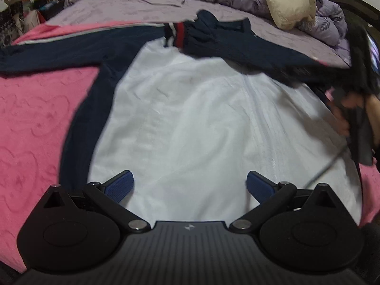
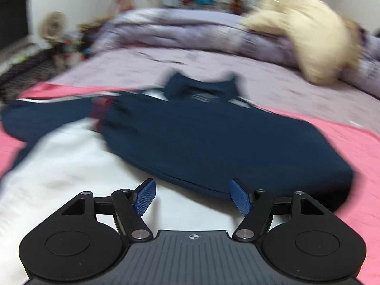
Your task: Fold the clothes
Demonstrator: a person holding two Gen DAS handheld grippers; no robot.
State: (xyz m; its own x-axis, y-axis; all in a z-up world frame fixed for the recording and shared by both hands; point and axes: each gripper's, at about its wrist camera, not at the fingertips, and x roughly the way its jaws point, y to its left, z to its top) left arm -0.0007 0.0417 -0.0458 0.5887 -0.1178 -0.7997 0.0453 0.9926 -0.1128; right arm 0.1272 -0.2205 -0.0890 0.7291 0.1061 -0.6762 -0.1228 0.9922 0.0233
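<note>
On the bed, a pink heart-embossed blanket (image 1: 35, 118) lies in front of a lilac quilted sheet (image 1: 147, 11), with a rumpled lilac duvet (image 2: 171, 30) and a cream puffy coat (image 2: 308, 33) heaped at the far side. My left view alone shows a hand (image 1: 349, 114) blurred at the right edge; my right view alone shows a window at the far wall. The navy-and-white zip jacket (image 1: 190, 118) lies flat on the blanket, one navy sleeve (image 2: 213, 142) folded across its chest, its red-striped cuff near the collar. My left gripper (image 1: 190, 185) and right gripper (image 2: 191, 197) both stand spread apart, holding nothing.
</note>
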